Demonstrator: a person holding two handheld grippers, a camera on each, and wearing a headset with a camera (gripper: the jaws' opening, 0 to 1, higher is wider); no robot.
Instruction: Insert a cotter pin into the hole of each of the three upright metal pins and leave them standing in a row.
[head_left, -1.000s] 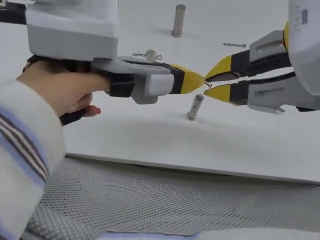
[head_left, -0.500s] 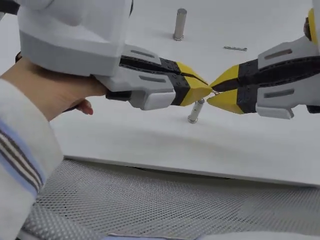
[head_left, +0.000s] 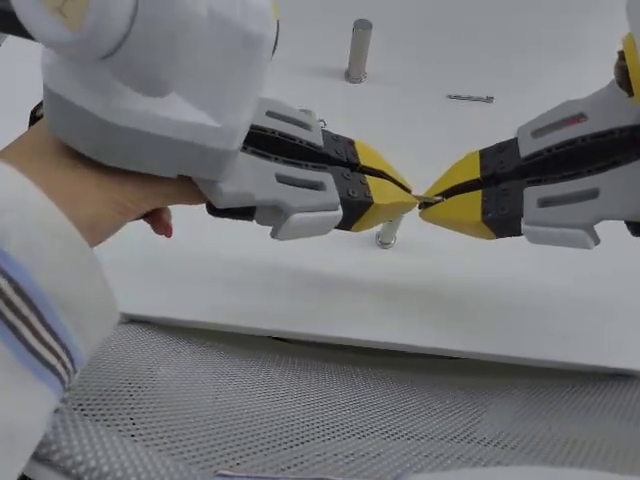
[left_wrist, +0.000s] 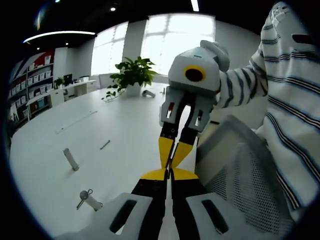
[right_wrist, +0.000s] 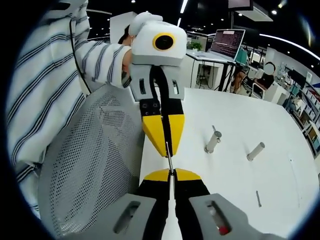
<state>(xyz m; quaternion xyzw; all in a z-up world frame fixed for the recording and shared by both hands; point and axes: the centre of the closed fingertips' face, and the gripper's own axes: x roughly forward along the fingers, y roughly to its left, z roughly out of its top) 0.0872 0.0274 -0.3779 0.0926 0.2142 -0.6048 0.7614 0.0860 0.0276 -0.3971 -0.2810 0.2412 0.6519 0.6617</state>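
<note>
Left gripper (head_left: 410, 195): my jaws are pinched together on one end of the cotter (right_wrist: 169, 157), held in the air over the table (head_left: 300, 270). Left pin (left_wrist: 91, 200): it has a cotter through its hole and looks upright, so I count it done. Far pin (head_left: 358, 45): upright, bare, no cotter. Near pin (head_left: 386, 233): sits just under the two tips with its top hidden by them; I judge it unpinned. Right gripper (head_left: 432, 200): its tips meet the left's head-on, jaws closed on the cotter's other end. Both tools clamp the same wire, which looks like a regrip or hand-over before insertion. Spare cotter (head_left: 470, 98): lies flat on the table right of the far pin, untouched. My tally: one of three done, two left, row check last.
</note>
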